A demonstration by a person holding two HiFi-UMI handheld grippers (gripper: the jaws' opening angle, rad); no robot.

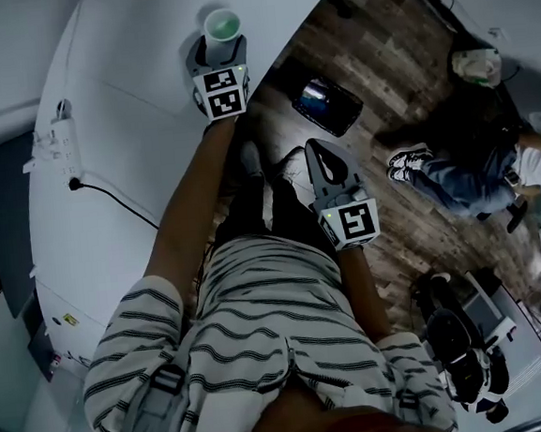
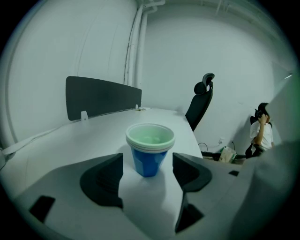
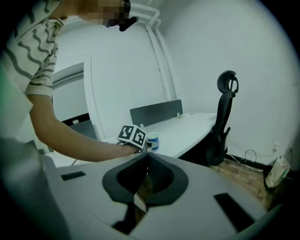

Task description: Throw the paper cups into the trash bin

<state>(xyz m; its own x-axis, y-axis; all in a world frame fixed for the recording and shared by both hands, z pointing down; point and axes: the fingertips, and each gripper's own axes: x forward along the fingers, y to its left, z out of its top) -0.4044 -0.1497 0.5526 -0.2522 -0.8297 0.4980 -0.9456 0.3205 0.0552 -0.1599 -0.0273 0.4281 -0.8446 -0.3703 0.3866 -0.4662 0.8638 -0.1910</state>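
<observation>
A blue paper cup (image 2: pixel 150 150) with a white rim, seemingly a few nested together, stands upright on the white desk (image 2: pixel 70 150). My left gripper (image 2: pixel 146 176) is open, its dark fingers on either side of the cup's base and not touching it. In the head view the cup (image 1: pixel 222 25) sits just beyond the left gripper (image 1: pixel 222 53) near the desk's edge. My right gripper (image 3: pixel 145 176) is shut on nothing and hangs over the floor in front of my legs (image 1: pixel 327 158). A dark open container (image 1: pixel 327 105), perhaps the bin, lies on the wooden floor.
A power strip (image 1: pixel 62 149) with a black cable lies on the desk at the left. A grey divider panel (image 2: pixel 101 96) stands at the desk's far side. A black office chair (image 2: pixel 201 101) is beyond the desk. A person (image 1: pixel 473 164) sits at the right.
</observation>
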